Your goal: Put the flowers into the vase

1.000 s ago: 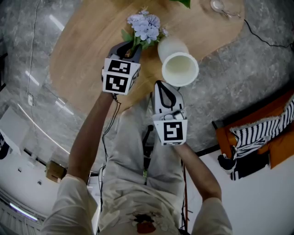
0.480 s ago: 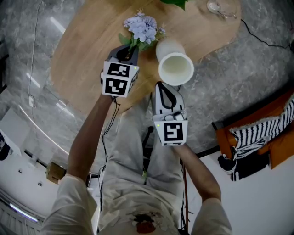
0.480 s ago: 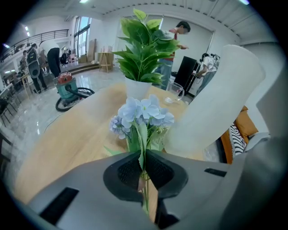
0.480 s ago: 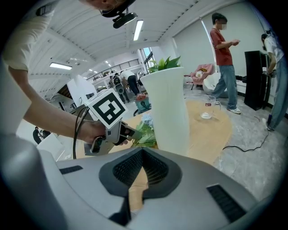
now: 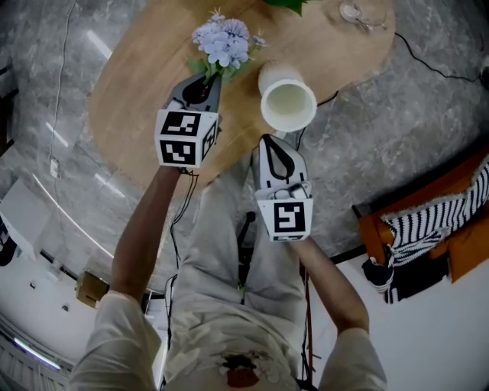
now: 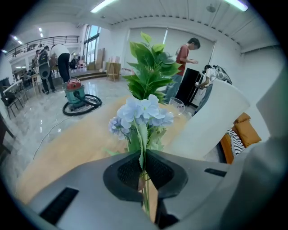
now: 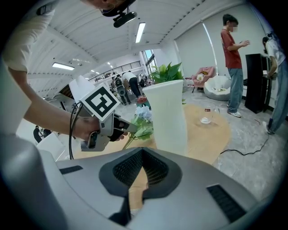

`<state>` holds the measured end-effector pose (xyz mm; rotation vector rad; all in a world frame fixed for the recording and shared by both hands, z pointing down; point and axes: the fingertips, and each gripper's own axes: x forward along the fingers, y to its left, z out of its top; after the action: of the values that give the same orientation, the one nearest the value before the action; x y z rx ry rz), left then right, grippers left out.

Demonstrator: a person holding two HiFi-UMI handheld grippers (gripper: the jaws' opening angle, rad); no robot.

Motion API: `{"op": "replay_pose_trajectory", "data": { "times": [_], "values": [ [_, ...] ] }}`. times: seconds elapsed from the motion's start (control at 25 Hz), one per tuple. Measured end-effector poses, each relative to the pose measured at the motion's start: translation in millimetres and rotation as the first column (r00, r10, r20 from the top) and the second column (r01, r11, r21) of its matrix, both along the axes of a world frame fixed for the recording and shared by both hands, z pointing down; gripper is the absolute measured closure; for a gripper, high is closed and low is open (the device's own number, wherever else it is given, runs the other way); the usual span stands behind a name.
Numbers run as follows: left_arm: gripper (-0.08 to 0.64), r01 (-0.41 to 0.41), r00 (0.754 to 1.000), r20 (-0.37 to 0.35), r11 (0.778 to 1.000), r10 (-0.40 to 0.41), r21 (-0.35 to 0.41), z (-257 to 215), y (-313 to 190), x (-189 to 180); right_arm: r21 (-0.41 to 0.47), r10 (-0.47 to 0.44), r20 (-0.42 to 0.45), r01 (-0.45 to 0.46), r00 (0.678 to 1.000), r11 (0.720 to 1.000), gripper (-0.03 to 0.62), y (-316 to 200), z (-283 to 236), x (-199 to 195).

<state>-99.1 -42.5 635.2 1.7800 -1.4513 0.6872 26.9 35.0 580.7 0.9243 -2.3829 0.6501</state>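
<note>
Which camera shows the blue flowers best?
The left gripper view: the flowers fill its middle, stem pinched in the left tongs. The head view shows them small from above; the right gripper view shows them partly behind the vase.

Frame left: table [image 5: 130,92] is left bare | centre: passage is barred by upright vase [image 5: 288,103], mouth uncovered | top right: glass [image 5: 356,11] is placed

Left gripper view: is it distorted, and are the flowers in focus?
Left gripper view: strong fisheye, the ceiling bows, corners black; the flowers look sharp. Right gripper view: same fisheye, a ceiling lamp is blown out white.
</note>
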Motion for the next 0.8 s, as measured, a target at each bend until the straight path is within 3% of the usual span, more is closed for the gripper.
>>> {"op": "replay_pose_trajectory", "data": {
  "times": [0.52, 0.8],
  "values": [
    [0.538, 0.1, 0.995, -0.018, 0.974, -0.098, 0.203, -75, 12, 5, 0.055, -0.056, 0.012, 0.055, 0.998, 0.997, 0.588, 5, -30, 17],
    [0.538, 0.112, 0.994, -0.005, 0.966, -0.113, 0.232, -113, 21, 18, 0.106, -0.061, 0.041, 0.056, 0.997, 0.993, 0.588, -10, -68, 27]
  ]
}}
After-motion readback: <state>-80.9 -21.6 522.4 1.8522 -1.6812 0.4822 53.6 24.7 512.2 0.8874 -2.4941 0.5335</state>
